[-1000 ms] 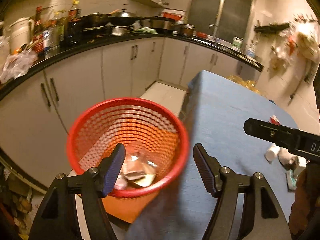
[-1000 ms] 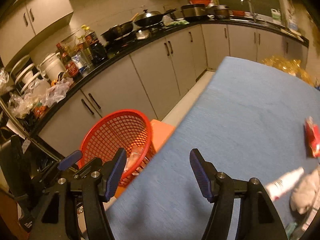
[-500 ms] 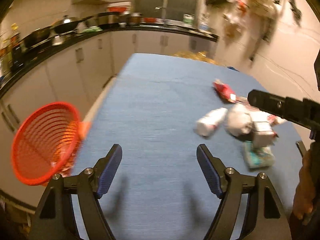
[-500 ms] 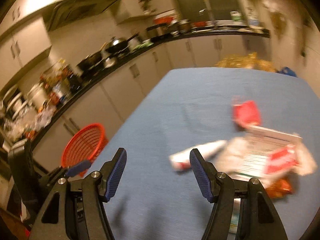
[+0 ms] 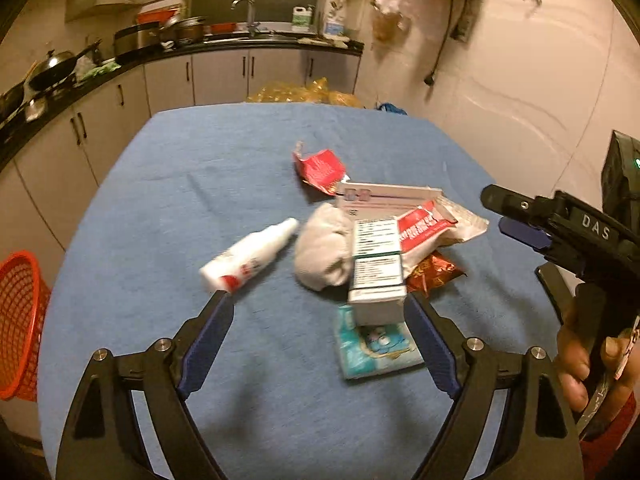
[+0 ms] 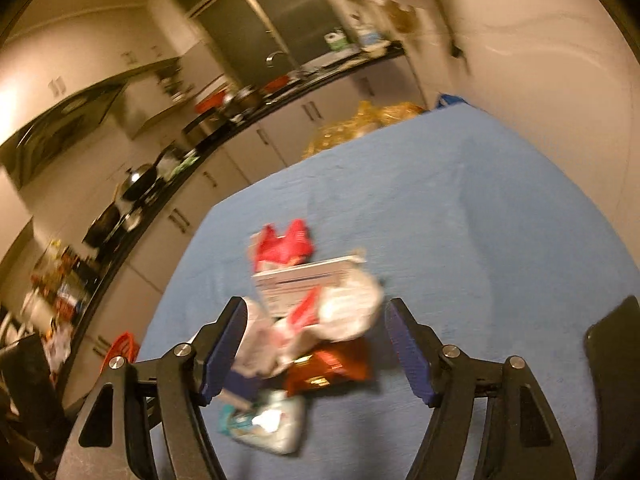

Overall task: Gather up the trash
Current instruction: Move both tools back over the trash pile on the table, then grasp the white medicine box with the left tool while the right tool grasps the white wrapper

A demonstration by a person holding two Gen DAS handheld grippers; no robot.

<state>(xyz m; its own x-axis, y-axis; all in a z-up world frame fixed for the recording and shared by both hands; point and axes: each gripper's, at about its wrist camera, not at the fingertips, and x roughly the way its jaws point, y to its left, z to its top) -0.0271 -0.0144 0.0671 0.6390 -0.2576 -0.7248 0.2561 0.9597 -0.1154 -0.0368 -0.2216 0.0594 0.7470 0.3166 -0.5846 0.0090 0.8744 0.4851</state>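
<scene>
A: Start at the jaws. What can't you make out?

B: On the right gripper (image 6: pixel 314 344) nearly everything between the fingers is smeared by motion. I can pick out a white crumpled wrapper (image 6: pixel 348 312), a brown-red snack packet (image 6: pixel 332 366) under it and a teal tissue pack (image 6: pixel 266 424) nearest the camera, but no print is readable. The jaws are opening and the pads touch nothing; the pile sits on the cloth beyond them.

A: And the left gripper (image 5: pixel 318 338)?

B: Sharper. Its jaws are opening too, with nothing pinched. The white box (image 5: pixel 376 276) lies just inside the right finger and partly covers the tissue pack. The white bottle (image 5: pixel 250 258) lies on its side with its base just beyond the left fingertip.

A: What is covered in the pile?

B: The box overlaps a grey-white wad (image 5: pixel 324 252), and a red and white wrapper (image 5: pixel 424 226) lies over the box's far end. The snack packet shows only at its edge. A torn red packet (image 5: pixel 318 170) lies a little apart, farther back.

A: The bin?

B: The red basket (image 5: pixel 20 320) is cut off by the left edge of the left view, beside the blue tablecloth (image 5: pixel 200 160). In the right view it is only a red sliver behind the left finger.

A: Anything else cut off?

B: The person's hand (image 5: pixel 588 360) holding the right gripper, at the frame's right edge.
</scene>
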